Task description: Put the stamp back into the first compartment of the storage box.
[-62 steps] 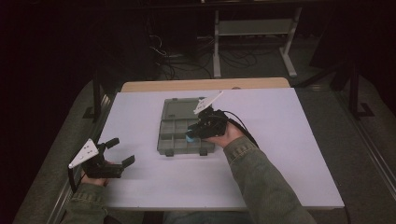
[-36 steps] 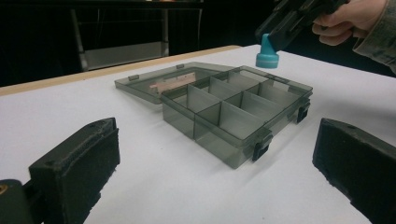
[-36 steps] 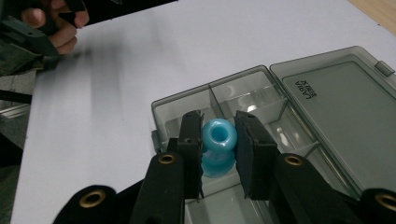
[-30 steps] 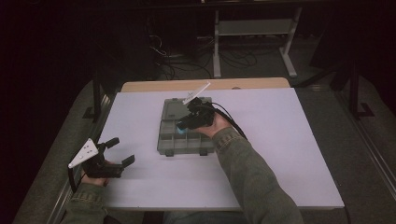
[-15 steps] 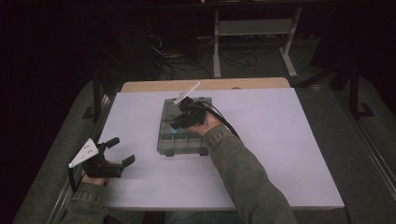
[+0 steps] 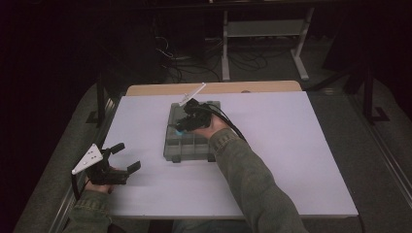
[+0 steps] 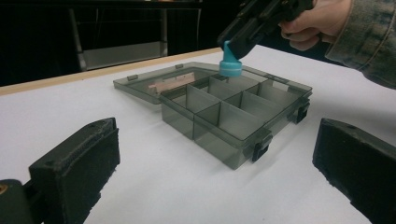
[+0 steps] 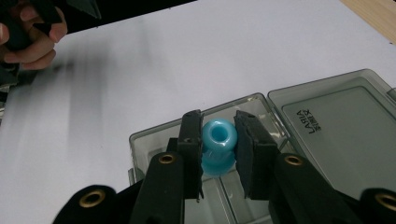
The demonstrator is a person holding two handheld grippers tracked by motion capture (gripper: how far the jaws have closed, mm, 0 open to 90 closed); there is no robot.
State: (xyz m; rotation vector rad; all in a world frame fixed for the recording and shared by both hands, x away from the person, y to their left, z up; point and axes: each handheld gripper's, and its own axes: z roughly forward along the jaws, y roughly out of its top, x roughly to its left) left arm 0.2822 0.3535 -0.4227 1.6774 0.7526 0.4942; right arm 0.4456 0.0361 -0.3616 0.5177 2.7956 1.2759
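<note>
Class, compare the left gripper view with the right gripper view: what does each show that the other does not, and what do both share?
Left gripper view: the box's black latches and dividers, and the right gripper from outside. Right gripper view: the hole through the blue piece, the lettering on the lid, and the left hand. Both: the grey compartment box and the white table.

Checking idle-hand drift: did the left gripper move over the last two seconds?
No. In the high view the left gripper sits open at the same spot by the table's near-left corner.
</note>
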